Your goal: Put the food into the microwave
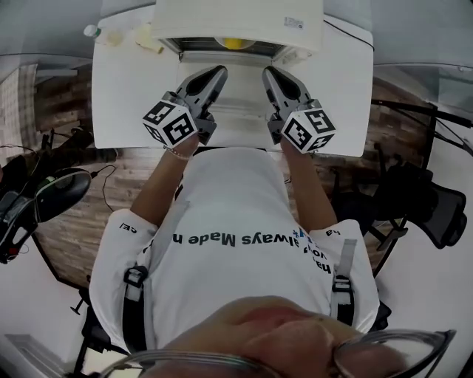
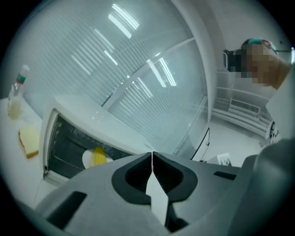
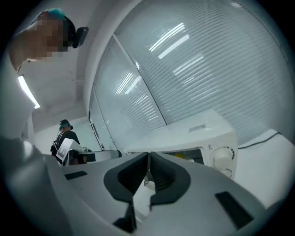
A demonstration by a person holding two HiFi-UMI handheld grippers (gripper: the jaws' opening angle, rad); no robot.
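A white microwave [image 1: 236, 18] stands at the far edge of the white table [image 1: 347, 96]. Inside it a yellow piece of food [image 1: 235, 43] lies on a white plate [image 2: 88, 159]; the food [image 2: 98, 156] shows again in the left gripper view, and as a sliver [image 3: 178, 156] in the right gripper view. Whether the door is open or shut I cannot tell. My left gripper [image 1: 219, 71] and right gripper [image 1: 267, 71] hover side by side just before the microwave front, both shut and holding nothing. Both grippers, left [image 2: 152, 155] and right [image 3: 148, 157], have their jaws pressed together.
A slice of bread [image 2: 28, 141] and a small bottle [image 2: 15, 94] sit on the table left of the microwave. The microwave's dial [image 3: 221, 159] is on its right side. Office chairs [image 1: 436, 214] stand on the floor either side of the table. A person [image 3: 64, 133] stands far off.
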